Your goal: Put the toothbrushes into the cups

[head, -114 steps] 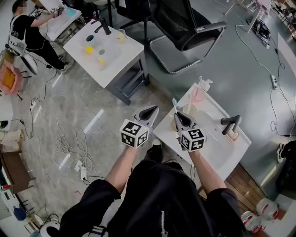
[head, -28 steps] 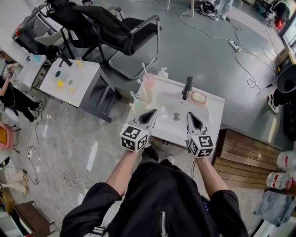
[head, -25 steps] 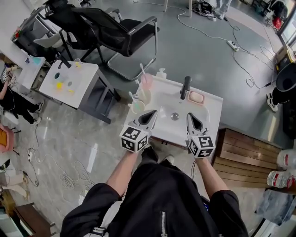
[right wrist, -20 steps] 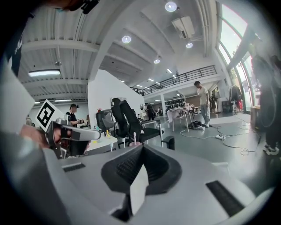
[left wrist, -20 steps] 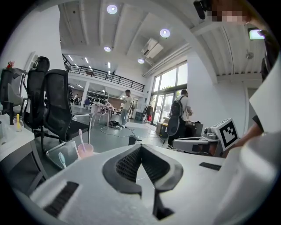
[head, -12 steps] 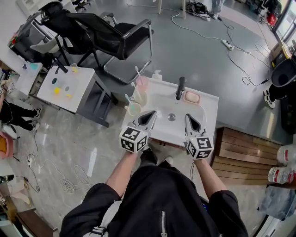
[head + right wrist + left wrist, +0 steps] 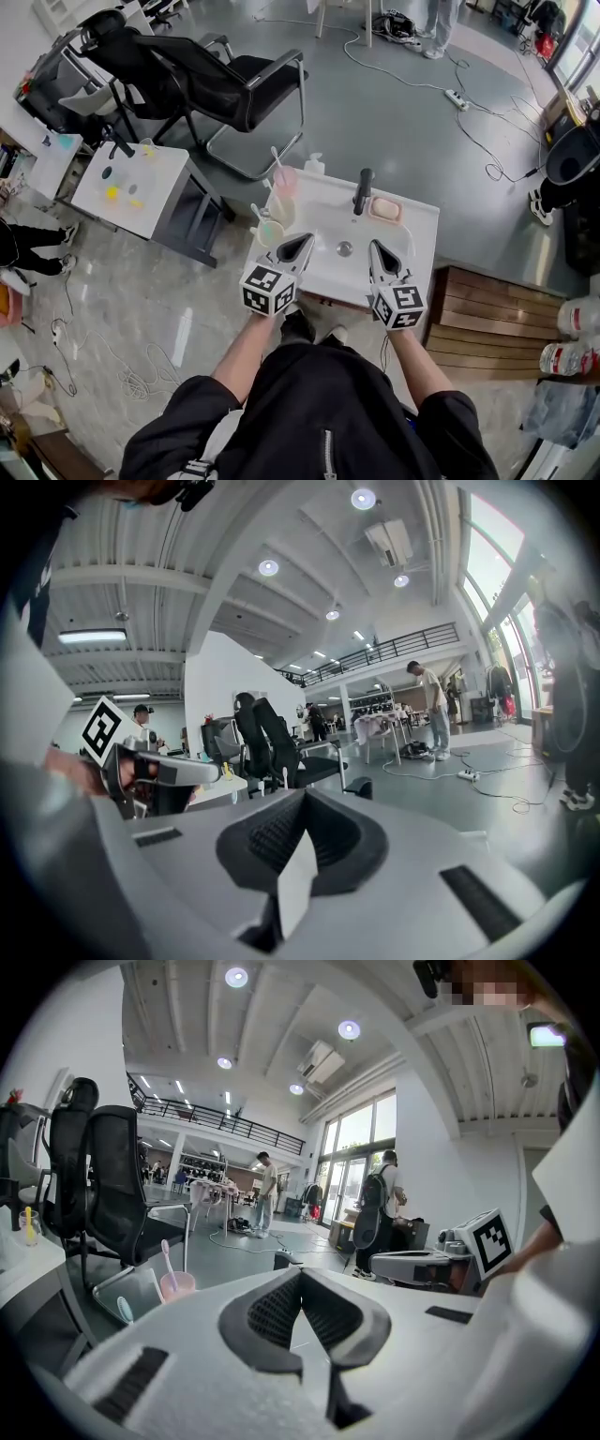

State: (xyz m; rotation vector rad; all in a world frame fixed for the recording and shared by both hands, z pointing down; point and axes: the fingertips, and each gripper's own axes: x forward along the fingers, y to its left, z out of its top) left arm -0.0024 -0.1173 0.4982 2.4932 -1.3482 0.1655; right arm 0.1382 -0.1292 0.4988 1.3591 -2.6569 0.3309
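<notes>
Three cups stand along the left rim of the white sink unit point(image 7: 418, 232): a pink cup point(image 7: 285, 179) holding a pink toothbrush point(image 7: 276, 157), a cream cup point(image 7: 281, 208), and a greenish cup point(image 7: 270, 232) with a pale blue toothbrush point(image 7: 255, 214). In the left gripper view the pink cup point(image 7: 175, 1284) and its brush show low on the left. My left gripper point(image 7: 305, 242) hovers at the sink's front left, shut and empty. At the front right my right gripper point(image 7: 376, 247) is shut as well, with nothing in it. Both sets of jaws meet in the gripper views point(image 7: 301, 1274) point(image 7: 305, 794).
A black faucet point(image 7: 361, 190), a pink soap point(image 7: 385, 208) and a pump bottle point(image 7: 314, 165) sit at the sink's far side. A black office chair point(image 7: 211, 75) and a second white table point(image 7: 131, 192) stand to the left, a wooden platform point(image 7: 483, 309) to the right. Cables cross the floor.
The head view has swung, so the sink now sits centred and a little farther off. Both grippers stay shut and side by side over its front edge.
</notes>
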